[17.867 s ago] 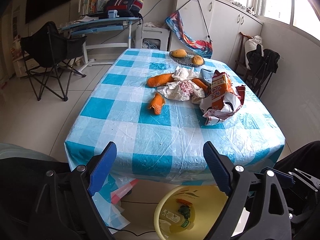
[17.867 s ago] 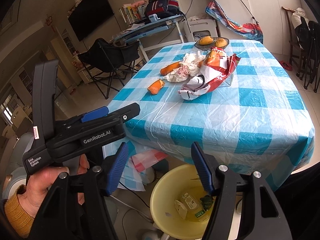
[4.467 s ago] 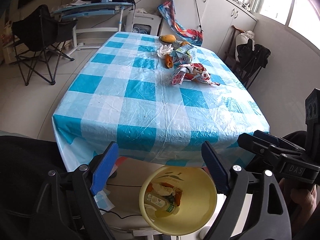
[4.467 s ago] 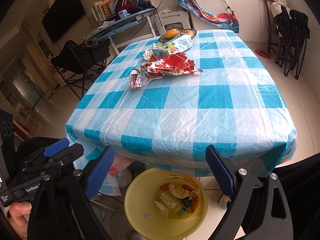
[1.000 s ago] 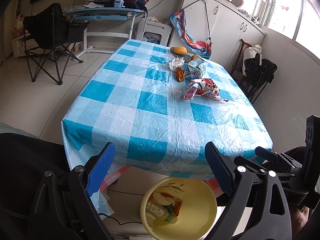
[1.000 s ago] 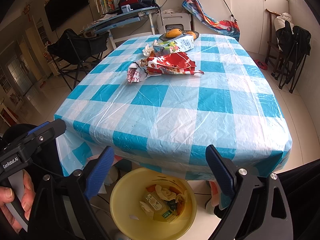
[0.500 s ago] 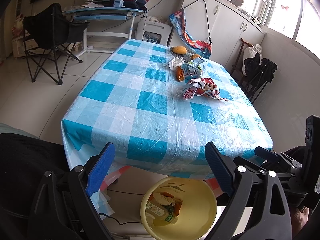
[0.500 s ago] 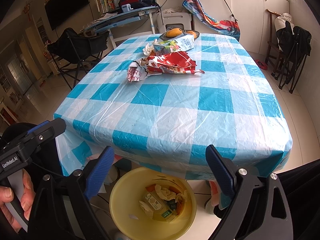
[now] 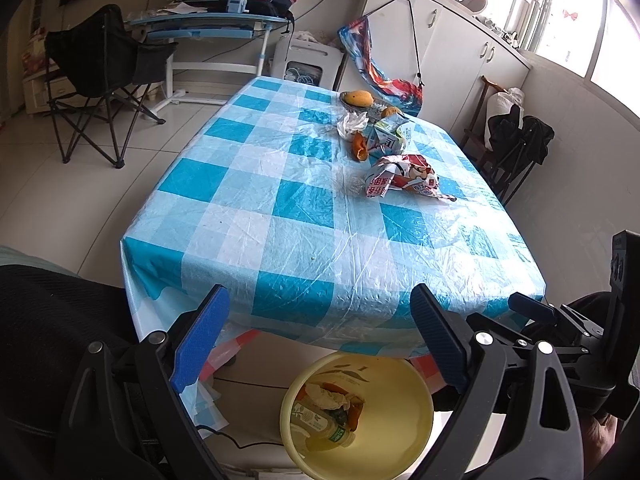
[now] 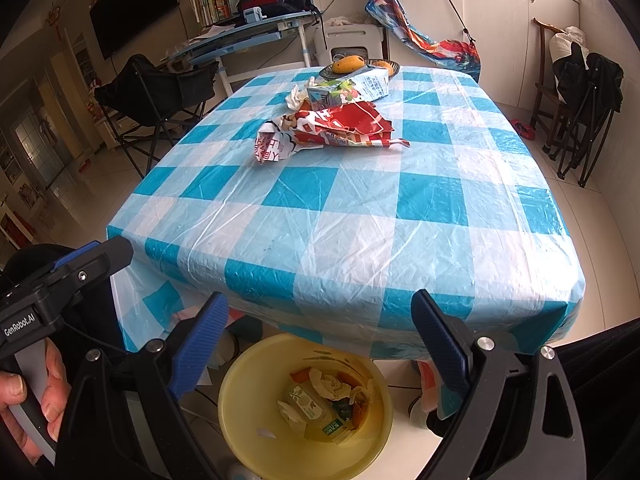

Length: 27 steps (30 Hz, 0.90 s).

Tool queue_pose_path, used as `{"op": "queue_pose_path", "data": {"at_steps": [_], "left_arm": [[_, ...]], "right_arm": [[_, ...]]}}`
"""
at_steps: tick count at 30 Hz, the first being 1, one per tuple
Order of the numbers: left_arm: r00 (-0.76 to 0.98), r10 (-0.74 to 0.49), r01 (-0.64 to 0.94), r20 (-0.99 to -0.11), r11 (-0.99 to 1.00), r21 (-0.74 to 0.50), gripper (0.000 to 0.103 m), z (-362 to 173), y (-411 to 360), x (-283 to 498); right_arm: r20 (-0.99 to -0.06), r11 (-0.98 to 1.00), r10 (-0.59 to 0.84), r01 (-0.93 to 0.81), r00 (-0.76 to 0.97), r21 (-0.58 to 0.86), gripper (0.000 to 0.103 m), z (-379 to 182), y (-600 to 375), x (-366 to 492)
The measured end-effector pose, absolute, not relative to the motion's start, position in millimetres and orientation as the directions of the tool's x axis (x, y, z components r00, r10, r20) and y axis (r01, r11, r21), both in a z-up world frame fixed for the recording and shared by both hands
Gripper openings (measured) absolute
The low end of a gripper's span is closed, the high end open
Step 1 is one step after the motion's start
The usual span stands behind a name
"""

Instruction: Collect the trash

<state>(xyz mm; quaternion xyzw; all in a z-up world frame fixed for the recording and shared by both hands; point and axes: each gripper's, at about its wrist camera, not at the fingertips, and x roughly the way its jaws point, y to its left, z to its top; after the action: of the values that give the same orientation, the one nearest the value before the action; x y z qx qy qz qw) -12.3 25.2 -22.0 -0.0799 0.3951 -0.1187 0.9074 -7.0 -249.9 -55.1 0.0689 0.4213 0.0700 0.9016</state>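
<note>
Left gripper (image 9: 318, 344) and right gripper (image 10: 320, 340): jaws spread wide, empty, held above yellow bin (image 10: 240, 420) on floor at near table edge. In bin: bottle (image 10: 310, 408), crumpled tissue, orange peel. Remaining trash well apart from both tools, far along checked tablecloth (image 10: 360, 208): red-and-white wrapper (image 10: 332, 128), behind it milk carton (image 10: 352, 88), tissue (image 9: 352, 123), orange peel (image 9: 359, 146). Fruit plate (image 9: 360, 100) at far end.

Crumpled red wrapper (image 10: 332, 130) on checked table, milk carton (image 10: 352, 88) behind, yellow bin (image 10: 240, 412) holding trash
</note>
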Motion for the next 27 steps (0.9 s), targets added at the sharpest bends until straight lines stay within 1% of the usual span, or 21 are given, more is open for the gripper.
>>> {"op": "queue_pose_path", "data": {"at_steps": [27], "left_arm": [[0.665,-0.276,0.137,-0.693,0.958,-0.250,0.088,-20.7,28.9,-11.1]], "right_arm": [[-0.753,0.982,0.181,-0.069,0.633,0.178,0.089,-55.5,-248.4,-7.8]]}}
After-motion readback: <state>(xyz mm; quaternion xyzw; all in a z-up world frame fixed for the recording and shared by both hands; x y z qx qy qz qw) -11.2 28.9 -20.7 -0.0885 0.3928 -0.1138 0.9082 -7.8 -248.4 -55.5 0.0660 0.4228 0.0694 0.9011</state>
